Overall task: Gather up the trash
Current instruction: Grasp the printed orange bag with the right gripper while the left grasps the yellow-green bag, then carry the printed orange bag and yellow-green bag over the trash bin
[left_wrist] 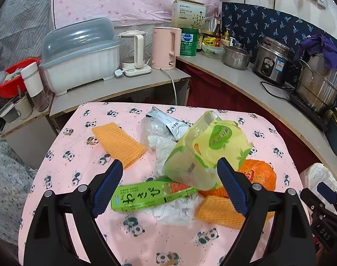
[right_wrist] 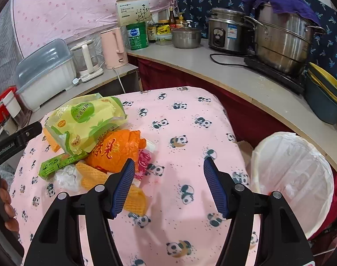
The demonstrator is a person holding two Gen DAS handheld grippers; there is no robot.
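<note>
Left gripper [left_wrist: 168, 186] hovers w/ jaws wide apart, empty, over the litter heap on the pink panda-print tablecloth [left_wrist: 64, 146]. Crinkly yellow-green plastic bag [left_wrist: 204, 146] sits on top: light, floppy, slippery, so pinch a bunched fold (not the flat face). Right gripper [right_wrist: 168, 184], jaws apart, empty; white-lined bin [right_wrist: 290, 177] just beside the table.
</note>
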